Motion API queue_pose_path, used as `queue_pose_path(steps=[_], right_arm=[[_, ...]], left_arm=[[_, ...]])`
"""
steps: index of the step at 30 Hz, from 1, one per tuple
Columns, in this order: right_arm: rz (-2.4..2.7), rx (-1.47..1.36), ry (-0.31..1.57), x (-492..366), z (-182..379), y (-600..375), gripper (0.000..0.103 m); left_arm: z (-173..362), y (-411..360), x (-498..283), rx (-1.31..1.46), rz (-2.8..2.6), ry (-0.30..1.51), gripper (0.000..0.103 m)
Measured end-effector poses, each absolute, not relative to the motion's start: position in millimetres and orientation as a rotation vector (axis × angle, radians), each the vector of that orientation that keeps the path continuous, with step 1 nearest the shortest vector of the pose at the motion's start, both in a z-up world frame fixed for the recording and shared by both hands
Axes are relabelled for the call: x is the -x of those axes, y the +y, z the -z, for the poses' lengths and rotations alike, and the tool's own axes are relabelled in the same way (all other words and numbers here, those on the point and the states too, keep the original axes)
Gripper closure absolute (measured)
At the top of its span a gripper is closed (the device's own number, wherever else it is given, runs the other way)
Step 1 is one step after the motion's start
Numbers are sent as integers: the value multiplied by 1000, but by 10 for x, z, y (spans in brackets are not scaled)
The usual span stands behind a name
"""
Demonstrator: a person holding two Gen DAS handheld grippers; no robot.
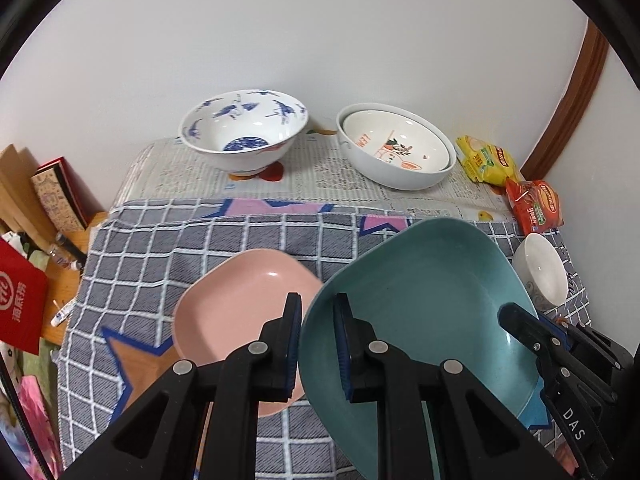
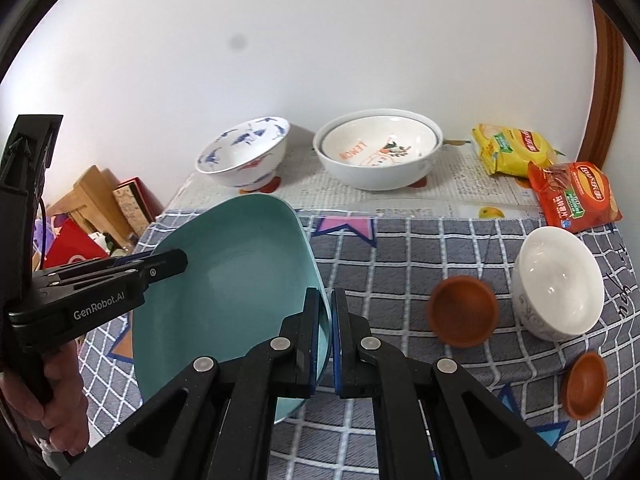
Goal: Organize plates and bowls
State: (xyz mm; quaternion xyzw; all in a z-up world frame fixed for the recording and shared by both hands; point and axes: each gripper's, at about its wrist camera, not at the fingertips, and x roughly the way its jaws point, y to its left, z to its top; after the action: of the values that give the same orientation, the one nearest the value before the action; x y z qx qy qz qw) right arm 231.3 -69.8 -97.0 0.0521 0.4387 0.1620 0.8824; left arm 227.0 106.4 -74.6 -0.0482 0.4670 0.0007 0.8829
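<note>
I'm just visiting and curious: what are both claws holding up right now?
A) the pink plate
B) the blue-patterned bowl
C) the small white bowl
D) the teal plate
D: the teal plate is tilted up off the checked cloth, with the right claw pinched on one rim and the left claw on the opposite rim.

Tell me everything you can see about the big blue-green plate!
The teal plate is a smooth, matte, rounded-square dish with a raised rim, and it looks like plastic. Nothing lies in it. It sits tilted above the checked cloth, gripped on opposite edges: the left gripper pinches one rim, the right gripper the other. In the left wrist view it sits right beside the pink plate.
</note>
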Motion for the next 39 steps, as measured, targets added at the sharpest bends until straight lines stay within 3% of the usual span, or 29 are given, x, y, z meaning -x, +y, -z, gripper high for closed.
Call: queue_pose_path(steps=[18, 39], right_arm=[[-440, -93, 923, -2396, 976, 17, 97], [-471, -31, 1009, -2780, 1464, 506, 97]], left_arm=[[797, 1779, -2161, 158, -113, 965, 87], [1353, 2165, -2536, 204, -137, 1057, 87]])
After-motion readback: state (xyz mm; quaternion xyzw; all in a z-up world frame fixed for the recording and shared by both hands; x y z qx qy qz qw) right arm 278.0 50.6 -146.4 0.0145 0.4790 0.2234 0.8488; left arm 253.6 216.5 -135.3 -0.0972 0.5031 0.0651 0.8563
